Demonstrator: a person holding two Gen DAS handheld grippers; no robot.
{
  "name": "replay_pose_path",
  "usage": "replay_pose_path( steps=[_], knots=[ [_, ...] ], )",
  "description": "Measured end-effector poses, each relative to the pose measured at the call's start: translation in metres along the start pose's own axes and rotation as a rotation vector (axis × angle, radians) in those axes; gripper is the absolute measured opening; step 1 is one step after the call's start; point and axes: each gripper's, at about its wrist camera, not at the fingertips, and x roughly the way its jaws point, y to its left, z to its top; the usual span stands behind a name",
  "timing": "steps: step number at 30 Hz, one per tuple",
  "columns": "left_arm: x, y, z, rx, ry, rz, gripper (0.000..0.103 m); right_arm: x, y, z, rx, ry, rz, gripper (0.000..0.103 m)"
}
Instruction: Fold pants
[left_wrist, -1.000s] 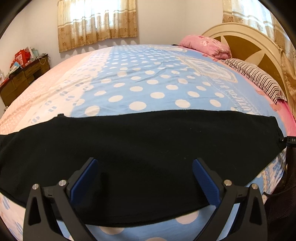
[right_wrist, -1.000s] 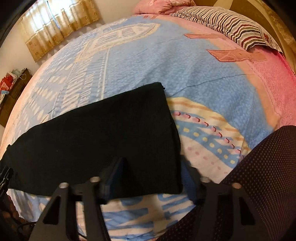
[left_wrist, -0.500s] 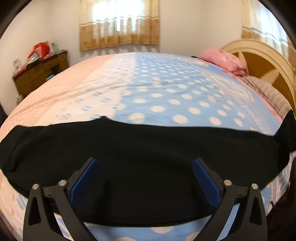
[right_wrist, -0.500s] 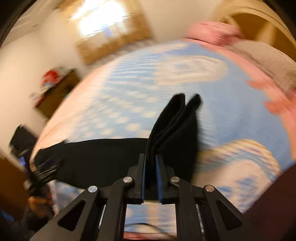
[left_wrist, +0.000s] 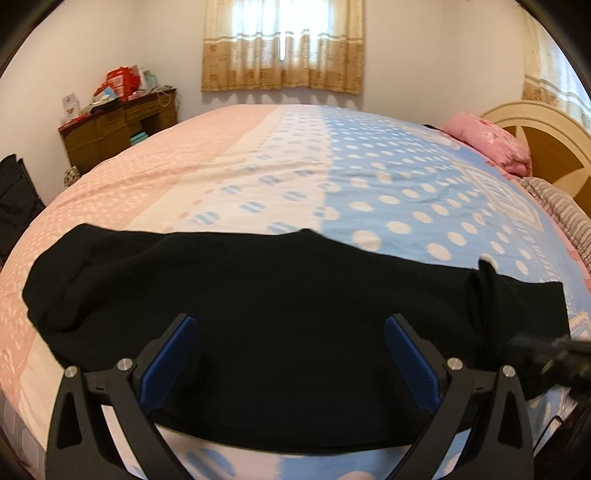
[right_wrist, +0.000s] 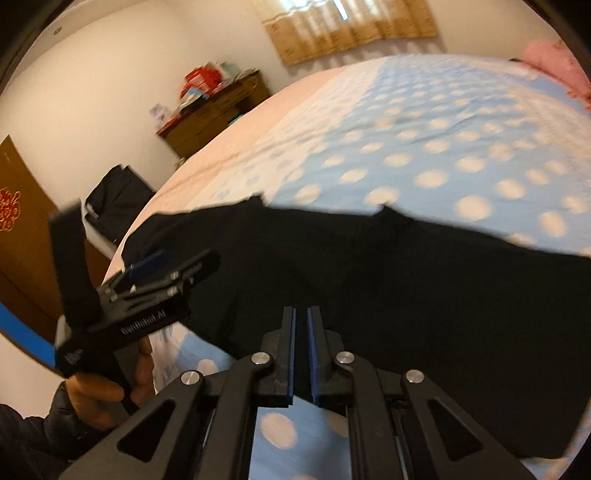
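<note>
Pants: black pants lie stretched in a long band along the near edge of the bed, one end doubled over toward the headboard side.
Left gripper: the left gripper hangs over the middle of the pants, its blue-padded fingers spread wide, with nothing pinched between them.
Right gripper: the right gripper has just been closing; its fingers stand almost pressed together, a thin fold of black cloth in the slit between them.
Hand: a hand in a dark sleeve grips the left tool's handle at the bed's near edge.
Room: a wooden dresser, a curtained window and a pink pillow by the headboard.
</note>
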Motion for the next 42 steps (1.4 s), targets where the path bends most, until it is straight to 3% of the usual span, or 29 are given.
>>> replay_pose_path(
  steps=[5,8,11,15,18,20,22,24,25,28,31,33,40,42],
  knots=[
    [0.004,0.011,0.000,-0.018,0.009,0.016,0.103,0.035,0.013,-0.018,-0.005,0.088,0.100,0.007],
    [0.004,0.008,0.000,-0.014,0.011,-0.017,0.103,0.012,0.018,-0.024,-0.038,0.056,0.200,0.007],
    [0.001,-0.002,0.001,0.012,0.002,-0.073,0.103,-0.033,0.004,-0.021,-0.052,-0.064,0.126,0.007],
    [-0.005,-0.039,0.008,0.058,-0.001,-0.238,0.103,-0.077,-0.045,-0.018,0.069,-0.185,-0.029,0.007],
    [-0.005,-0.072,0.013,0.102,0.025,-0.372,0.103,-0.092,-0.069,-0.025,0.137,-0.217,-0.079,0.007],
    [0.003,-0.095,0.014,0.120,0.045,-0.413,0.102,-0.095,-0.082,-0.033,0.186,-0.230,-0.084,0.007],
    [0.012,-0.111,0.013,0.127,0.084,-0.427,0.097,-0.098,-0.088,-0.040,0.213,-0.234,-0.077,0.007],
    [0.027,-0.125,0.007,0.108,0.172,-0.472,0.081,-0.099,-0.090,-0.044,0.217,-0.236,-0.089,0.007],
    [0.032,-0.128,0.004,0.095,0.202,-0.490,0.078,-0.099,-0.092,-0.046,0.215,-0.239,-0.101,0.007],
    [0.029,-0.134,-0.004,0.094,0.182,-0.483,0.071,-0.099,-0.099,-0.050,0.221,-0.249,-0.118,0.007],
    [0.025,-0.129,-0.003,0.015,0.218,-0.578,0.049,-0.100,-0.111,-0.055,0.256,-0.252,-0.120,0.007],
    [0.029,-0.125,-0.003,-0.058,0.265,-0.642,0.016,-0.095,-0.120,-0.057,0.291,-0.241,-0.130,0.007],
    [0.005,-0.122,-0.002,-0.029,0.169,-0.615,0.012,-0.087,-0.142,-0.065,0.371,-0.224,-0.104,0.007],
    [-0.003,-0.121,-0.002,0.001,0.138,-0.565,0.012,-0.088,-0.138,-0.064,0.350,-0.234,-0.101,0.007]
  ],
)
